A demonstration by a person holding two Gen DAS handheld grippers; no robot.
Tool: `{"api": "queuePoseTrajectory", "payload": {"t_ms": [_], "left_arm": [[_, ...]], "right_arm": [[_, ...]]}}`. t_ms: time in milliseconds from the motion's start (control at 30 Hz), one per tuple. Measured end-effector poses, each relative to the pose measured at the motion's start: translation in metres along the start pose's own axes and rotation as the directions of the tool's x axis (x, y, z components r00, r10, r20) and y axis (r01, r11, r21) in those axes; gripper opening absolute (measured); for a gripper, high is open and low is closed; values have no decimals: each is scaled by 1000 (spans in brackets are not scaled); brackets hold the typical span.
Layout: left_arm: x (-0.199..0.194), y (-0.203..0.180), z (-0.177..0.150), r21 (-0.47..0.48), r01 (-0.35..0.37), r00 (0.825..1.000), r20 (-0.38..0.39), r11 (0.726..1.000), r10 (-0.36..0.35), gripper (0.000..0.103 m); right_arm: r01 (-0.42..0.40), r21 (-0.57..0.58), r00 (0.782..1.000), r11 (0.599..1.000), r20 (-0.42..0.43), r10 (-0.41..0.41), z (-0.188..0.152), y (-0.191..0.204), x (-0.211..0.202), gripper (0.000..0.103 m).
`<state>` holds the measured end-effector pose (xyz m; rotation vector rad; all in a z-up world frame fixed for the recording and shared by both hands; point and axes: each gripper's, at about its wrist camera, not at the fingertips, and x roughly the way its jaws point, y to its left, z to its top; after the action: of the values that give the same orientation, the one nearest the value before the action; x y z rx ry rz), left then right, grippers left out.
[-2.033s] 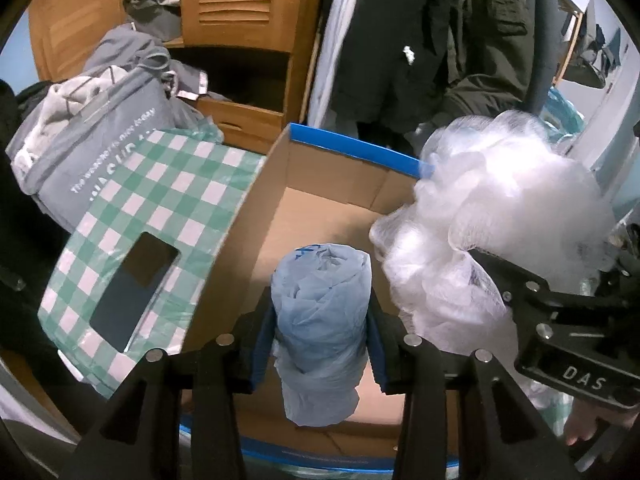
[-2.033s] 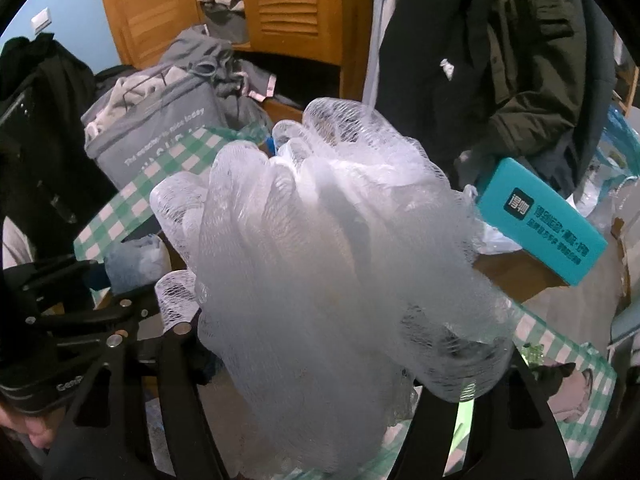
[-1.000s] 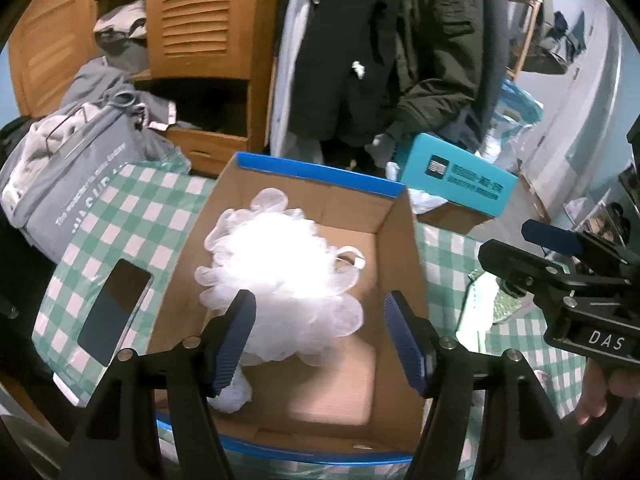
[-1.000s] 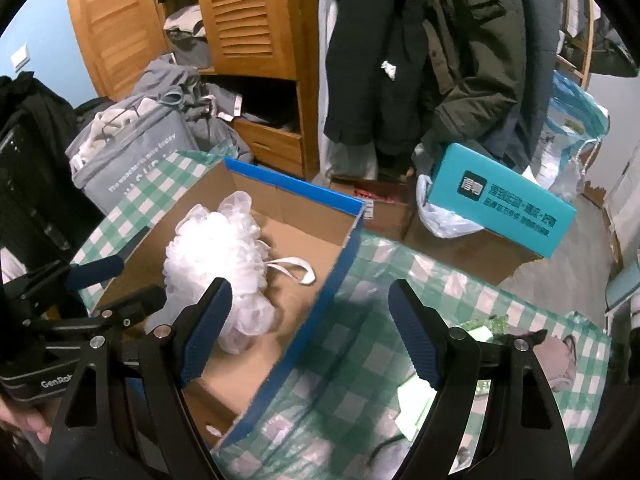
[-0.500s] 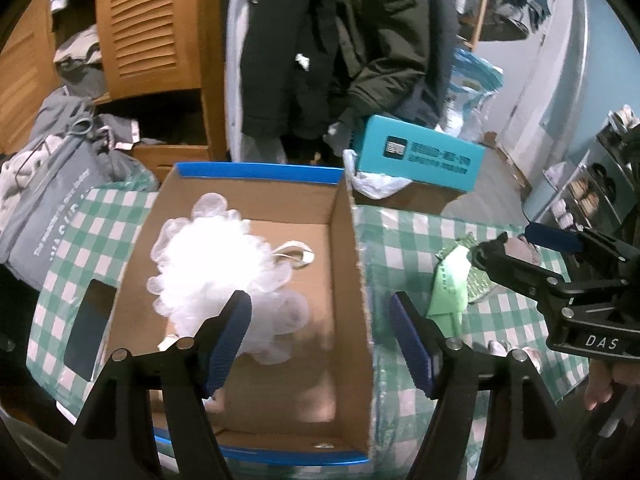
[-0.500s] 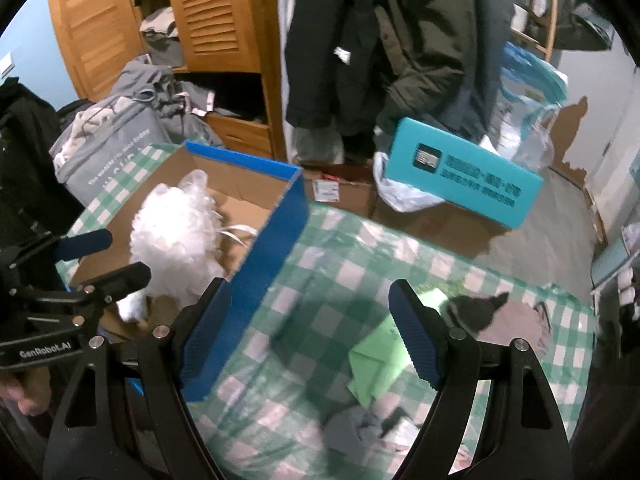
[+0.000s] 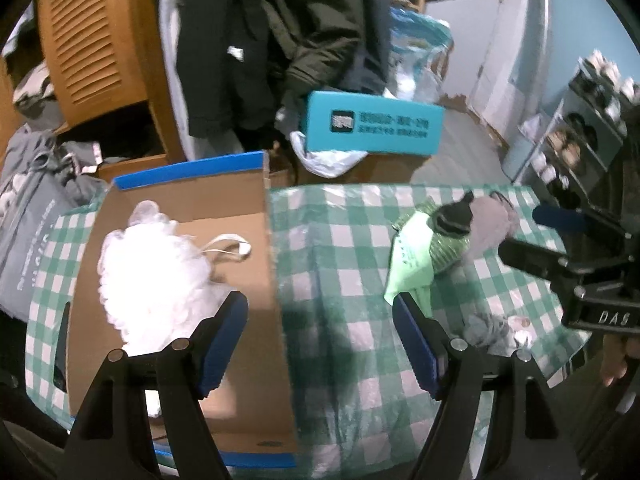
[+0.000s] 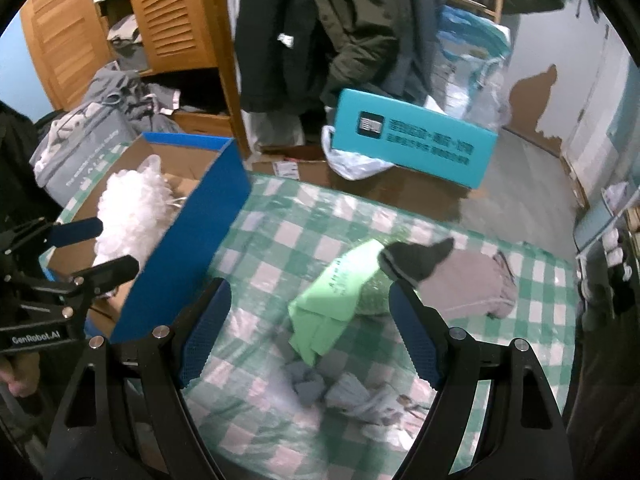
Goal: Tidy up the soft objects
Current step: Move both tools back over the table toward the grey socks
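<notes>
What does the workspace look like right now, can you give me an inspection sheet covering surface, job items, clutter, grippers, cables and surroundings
Surface: green-and-white checked tablecloth, rumpled.
Job's things: white mesh bath pouf lies inside the cardboard box; light green cloth, dark sock, mauve garment and grey socks lie loose on the cloth to the box's right.
Clutter: dark phone-like slab left of the box.
Grippers: left gripper and right gripper both have jaws wide apart, holding nothing.
Cables: nothing seen.
Surroundings: teal carton, grey laundry bag, hanging dark coats, wooden louvred wardrobe.
</notes>
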<state>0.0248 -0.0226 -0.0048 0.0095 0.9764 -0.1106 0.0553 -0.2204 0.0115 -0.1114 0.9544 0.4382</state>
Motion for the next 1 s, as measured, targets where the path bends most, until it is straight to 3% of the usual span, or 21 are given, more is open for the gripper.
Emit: {"api": "queuePoseTrajectory", "payload": {"t_ms": [300, 467, 1000], "left_arm": [[20, -43, -8, 87, 34, 998, -60, 996, -29, 77], [37, -64, -13, 145, 16, 996, -90, 989, -3, 77], [77, -94, -29, 158, 76, 978, -206, 984, -42, 77]], "right_arm": [[37, 56, 999, 998, -40, -35, -25, -42, 1, 81], [44, 80, 997, 996, -67, -39, -40, -57, 7, 81], [4, 100, 982, 995, -189, 15, -87, -82, 33, 81]]}}
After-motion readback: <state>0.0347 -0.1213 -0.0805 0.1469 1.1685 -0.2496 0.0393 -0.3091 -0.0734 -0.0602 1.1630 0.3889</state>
